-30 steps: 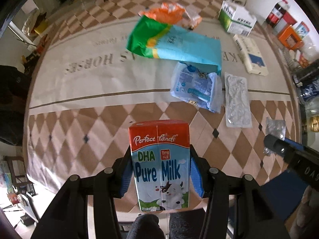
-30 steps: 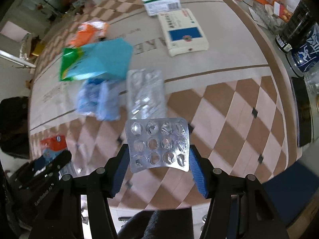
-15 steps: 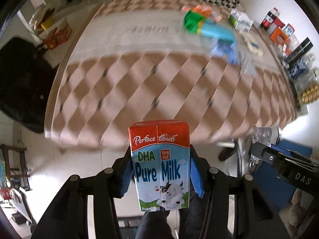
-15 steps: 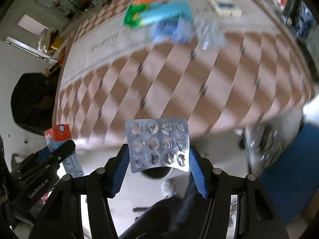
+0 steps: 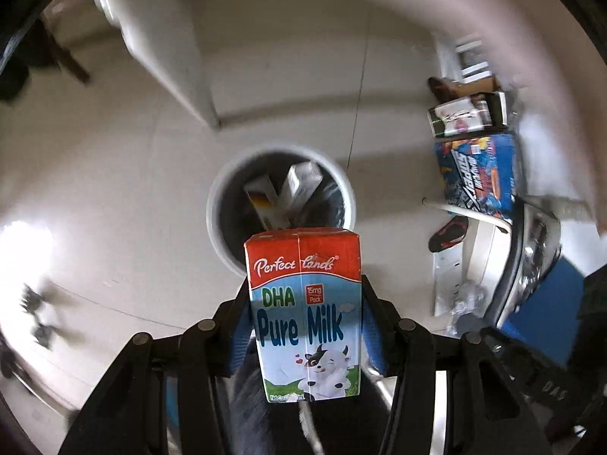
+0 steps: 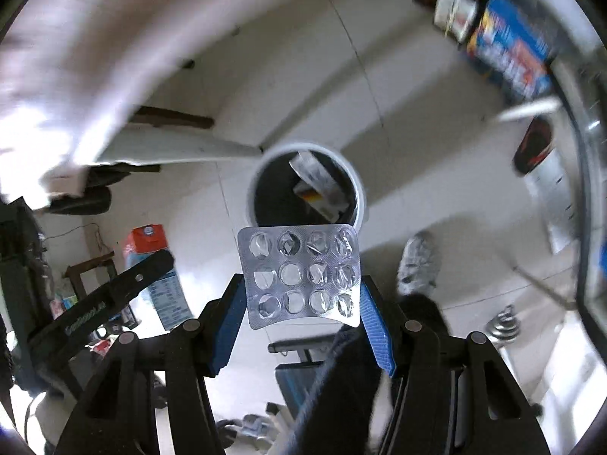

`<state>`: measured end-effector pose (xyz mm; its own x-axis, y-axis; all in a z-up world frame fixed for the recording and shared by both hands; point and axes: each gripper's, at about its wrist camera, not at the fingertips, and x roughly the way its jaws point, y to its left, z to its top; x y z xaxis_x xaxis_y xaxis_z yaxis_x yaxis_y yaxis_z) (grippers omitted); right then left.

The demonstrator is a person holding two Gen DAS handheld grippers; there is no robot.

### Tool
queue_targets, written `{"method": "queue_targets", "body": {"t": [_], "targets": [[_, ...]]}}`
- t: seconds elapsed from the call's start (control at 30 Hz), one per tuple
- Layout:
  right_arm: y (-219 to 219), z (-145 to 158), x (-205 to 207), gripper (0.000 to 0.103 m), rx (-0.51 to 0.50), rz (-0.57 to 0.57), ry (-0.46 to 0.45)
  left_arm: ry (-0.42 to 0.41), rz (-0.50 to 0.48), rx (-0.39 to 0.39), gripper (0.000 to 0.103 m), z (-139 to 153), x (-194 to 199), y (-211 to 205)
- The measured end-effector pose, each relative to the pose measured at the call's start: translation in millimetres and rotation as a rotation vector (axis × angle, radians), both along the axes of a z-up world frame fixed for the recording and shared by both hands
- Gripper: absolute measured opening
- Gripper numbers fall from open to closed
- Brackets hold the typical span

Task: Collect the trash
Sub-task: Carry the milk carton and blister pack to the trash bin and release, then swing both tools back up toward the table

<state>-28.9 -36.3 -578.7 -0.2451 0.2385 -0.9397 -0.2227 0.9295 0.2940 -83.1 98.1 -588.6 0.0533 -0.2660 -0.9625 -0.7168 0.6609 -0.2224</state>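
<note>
My left gripper (image 5: 303, 322) is shut on a red, white and blue milk carton (image 5: 303, 311), held upright above the floor. Just beyond it stands a round white trash bin (image 5: 227, 239) with a dark inside and some cartons in it. My right gripper (image 6: 301, 303) is shut on a silver blister pack (image 6: 299, 275) of emptied pill pockets, held above the same bin (image 6: 258, 178). The left gripper with its milk carton (image 6: 151, 242) shows at the left of the right wrist view.
The bin stands on a pale tiled floor (image 5: 114, 197). A blue printed box (image 5: 480, 174) and other boxes (image 5: 463, 115) sit at the right. A white cabinet or panel (image 5: 159, 38) stands behind the bin. A dumbbell (image 6: 504, 326) and a grey shoe (image 6: 417, 265) lie on the floor.
Both grippers have swung away from the table and down toward the floor. The white bin has come into view under both. The carton and blister pack stay gripped.
</note>
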Motion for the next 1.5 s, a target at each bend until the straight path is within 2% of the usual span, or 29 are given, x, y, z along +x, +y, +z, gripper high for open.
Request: {"method": "queue_targets", "body": {"t": [0.1, 0.17, 0.2, 0.27, 0.3, 0.33, 0.4, 0.47, 0.53, 0.63, 0.77, 0.87, 1.17, 1.27, 1.4, 1.5], "targets": [[5, -73, 4, 0.061, 0.023, -0.027, 0.047, 0.009, 0.027, -0.055, 0.047, -59, 1, 8], [8, -105, 4, 0.063, 0.037, -0.029, 0.067, 0.019, 0.033, -0.078, 0.051, -89, 0, 15], [13, -126, 5, 0.069, 0.049, -0.027, 0.074, 0.023, 0.038, -0.085, 0.073, -101, 0, 17], [18, -150, 7, 0.074, 0.067, -0.021, 0.084, 0.017, 0.063, -0.103, 0.099, -111, -6, 24], [22, -165, 6, 0.076, 0.079, -0.005, 0.103, 0.016, 0.067, -0.098, 0.099, -113, -9, 27], [24, -171, 6, 0.086, 0.073, 0.005, 0.106, 0.027, 0.064, -0.082, 0.099, -110, -15, 30], [24, -177, 4, 0.100, 0.047, 0.033, 0.088, 0.055, 0.063, -0.037, 0.099, -103, -24, 31], [25, -172, 0, 0.100, 0.010, 0.073, 0.060, 0.087, 0.046, 0.022, 0.099, -93, -31, 27], [24, -160, -2, 0.100, -0.022, 0.103, 0.027, 0.121, 0.014, 0.103, 0.099, -75, -41, 24], [29, -128, -10, 0.100, -0.134, 0.180, -0.062, 0.158, -0.033, 0.190, 0.099, -47, -51, 17], [32, -84, -22, 0.100, -0.225, 0.225, -0.135, 0.173, -0.069, 0.234, 0.099, -12, -59, 6], [34, -50, -29, 0.100, -0.240, 0.236, -0.167, 0.161, -0.085, 0.248, 0.099, 22, -62, 1], [39, 91, -56, 0.100, -0.181, 0.237, -0.188, 0.098, -0.114, 0.291, 0.099, 157, -70, -17], [37, 145, -57, 0.100, -0.144, 0.214, -0.196, 0.085, -0.115, 0.334, 0.099, 205, -72, -18], [28, 208, -35, 0.100, -0.104, 0.140, -0.223, 0.053, -0.069, 0.358, 0.099, 256, -56, -12], [14, 257, 9, 0.100, -0.077, 0.055, -0.271, 0.011, -0.062, 0.388, 0.099, 284, -24, -9]]}}
